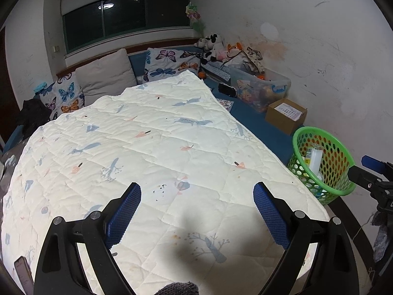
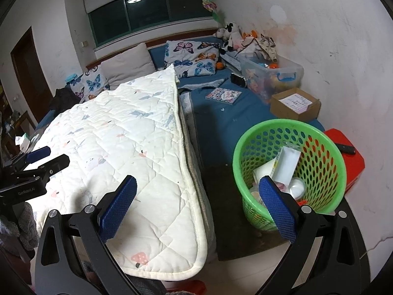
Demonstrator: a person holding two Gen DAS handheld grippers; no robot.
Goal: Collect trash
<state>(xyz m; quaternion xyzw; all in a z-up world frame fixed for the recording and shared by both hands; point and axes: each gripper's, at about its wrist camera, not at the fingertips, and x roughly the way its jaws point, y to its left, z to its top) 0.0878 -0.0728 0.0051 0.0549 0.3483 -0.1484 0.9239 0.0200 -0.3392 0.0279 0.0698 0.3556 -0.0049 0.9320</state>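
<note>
Both pairs of blue-padded fingers are spread wide with nothing between them. Left gripper (image 1: 197, 206) hangs over the white quilt (image 1: 152, 147) at the foot of the bed; the right gripper (image 2: 197, 200) straddles the quilt's edge, its right finger (image 2: 277, 209) overlapping the near wall of the green basket (image 2: 316, 132). That basket stands on the floor just beside the bed and contains the trash (image 2: 286, 166): white cartons and cups. Beyond it, on the blue sheet, sit a cardboard box (image 2: 294, 105) and a clear bin (image 2: 272, 73) of toys.
</note>
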